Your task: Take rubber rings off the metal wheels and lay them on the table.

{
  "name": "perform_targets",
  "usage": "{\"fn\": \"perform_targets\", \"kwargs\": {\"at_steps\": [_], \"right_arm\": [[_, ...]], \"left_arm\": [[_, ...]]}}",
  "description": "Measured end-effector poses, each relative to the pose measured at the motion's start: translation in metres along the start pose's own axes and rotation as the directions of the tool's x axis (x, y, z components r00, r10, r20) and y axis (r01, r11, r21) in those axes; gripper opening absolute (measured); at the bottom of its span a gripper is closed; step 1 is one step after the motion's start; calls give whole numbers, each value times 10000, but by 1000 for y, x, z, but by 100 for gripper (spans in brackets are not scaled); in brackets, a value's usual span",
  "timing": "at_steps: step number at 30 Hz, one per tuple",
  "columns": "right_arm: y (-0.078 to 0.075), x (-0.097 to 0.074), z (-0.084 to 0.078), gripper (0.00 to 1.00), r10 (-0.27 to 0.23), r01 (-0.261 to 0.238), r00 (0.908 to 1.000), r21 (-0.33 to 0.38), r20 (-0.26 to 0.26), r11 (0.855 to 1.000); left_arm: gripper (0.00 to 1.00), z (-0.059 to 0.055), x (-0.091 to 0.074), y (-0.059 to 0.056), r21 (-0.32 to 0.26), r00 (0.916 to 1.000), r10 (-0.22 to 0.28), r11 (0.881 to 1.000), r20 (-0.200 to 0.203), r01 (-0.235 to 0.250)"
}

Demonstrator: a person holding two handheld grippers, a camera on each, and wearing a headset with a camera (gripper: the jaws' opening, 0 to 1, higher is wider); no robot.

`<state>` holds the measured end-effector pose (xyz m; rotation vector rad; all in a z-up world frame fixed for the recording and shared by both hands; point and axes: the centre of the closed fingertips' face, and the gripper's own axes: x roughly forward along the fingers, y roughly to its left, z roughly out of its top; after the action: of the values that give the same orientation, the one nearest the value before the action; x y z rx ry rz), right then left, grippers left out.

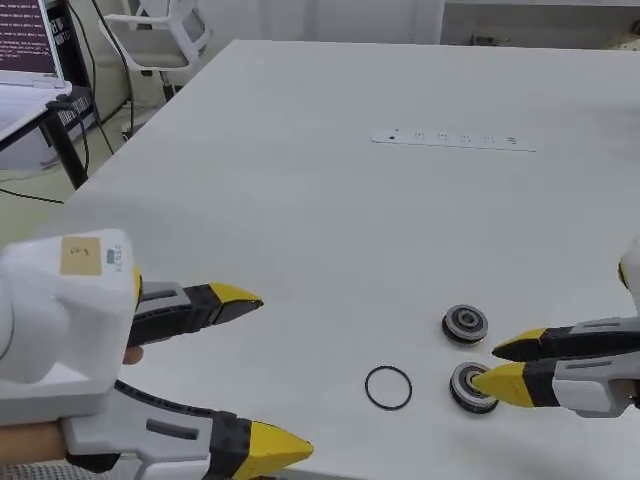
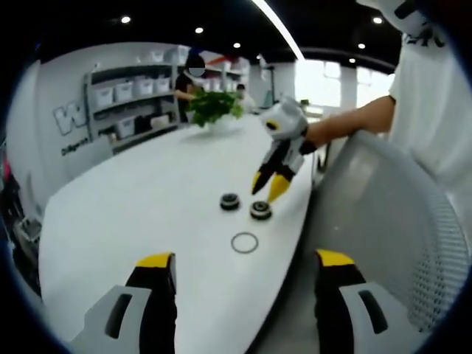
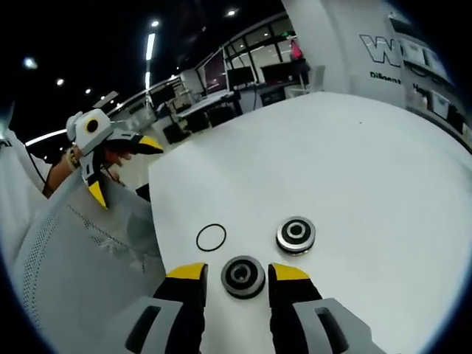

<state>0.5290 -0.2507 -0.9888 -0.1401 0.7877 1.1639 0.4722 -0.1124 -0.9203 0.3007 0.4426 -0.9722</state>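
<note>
Looking down from the head view, I see a white table point(image 1: 300, 180) with two small metal wheels lying flat near its close edge, and one thin black rubber ring point(image 1: 388, 368) lying flat on the bare surface just beside them.

The right gripper point(image 1: 487, 364) reaches in from the right, low over the table. Its yellow-tipped jaws are moderately spread and hold nothing. In the right gripper view they stand one on either side of the nearer wheel point(image 3: 243, 276), close to its rim. I cannot tell whether they touch it. The farther wheel point(image 3: 296, 234) sits just beyond, apart from the jaws.

The left gripper point(image 1: 280, 372) hangs at the table's near edge, well apart from the wheels. Its jaws are spread wide and it grips nothing. Its own view looks across the table at the ring, both wheels and the other gripper.

My reading is that one ring is off and laid down, and the nearer wheel is the one now being approached. Both wheels show dark outer bands, so I cannot say for sure which one carries rubber.

The next move, as I judge it, calls for closing the right jaws on the nearer wheel to pin it. Then I would bring the left gripper across so a jaw tip can catch the rubber at the rim and peel it away. The ring is thin and sits in a groove, so the tip needs a fine, shallow bite. A loose hold could let the wheel skid on the smooth tabletop.
</note>
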Motion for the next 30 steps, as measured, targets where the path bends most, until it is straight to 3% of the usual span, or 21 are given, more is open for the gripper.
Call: {"fn": "perform_targets", "kwargs": {"at_steps": [7, 13, 19, 21, 23, 25, 30], "right_arm": [[0, 1, -11, 33, 108, -111, 9989, -77, -446, 9999], [-3, 4, -20, 33, 114, -125, 9968, -132, -790, 9998], [0, 6, -27, 31, 176, -237, 9939, -553, -1084, 9982], [-1, 6, -28, 31, 153, -229, 9936, -669, -1121, 9975], [-2, 7, -29, 31, 112, -205, 9930, -781, -1177, 9967], [-9, 8, -31, 34, -140, 12, 9926, -1051, -1204, 9945], [-7, 8, -32, 30, -66, -44, 9931, -940, -1167, 9956]], "left_arm": [[77, 38, 13, -3, 715, 9980, -465, 9965, 435, 433], [78, 65, 32, -8, 1656, 9939, -1010, 9819, 452, 922], [72, 78, 54, -7, 2275, 9930, -1143, 9681, 284, 1049], [71, 85, 64, -13, 2261, 9869, -1551, 9638, 432, 1416], [68, 96, 75, -21, 2005, 9745, -2104, 9608, 779, 1915], [64, 100, 83, -21, 2075, 9724, -2192, 9578, 804, 1987], [61, 114, 107, -28, 2120, 9568, -2690, 9469, 1106, 2417]]}}
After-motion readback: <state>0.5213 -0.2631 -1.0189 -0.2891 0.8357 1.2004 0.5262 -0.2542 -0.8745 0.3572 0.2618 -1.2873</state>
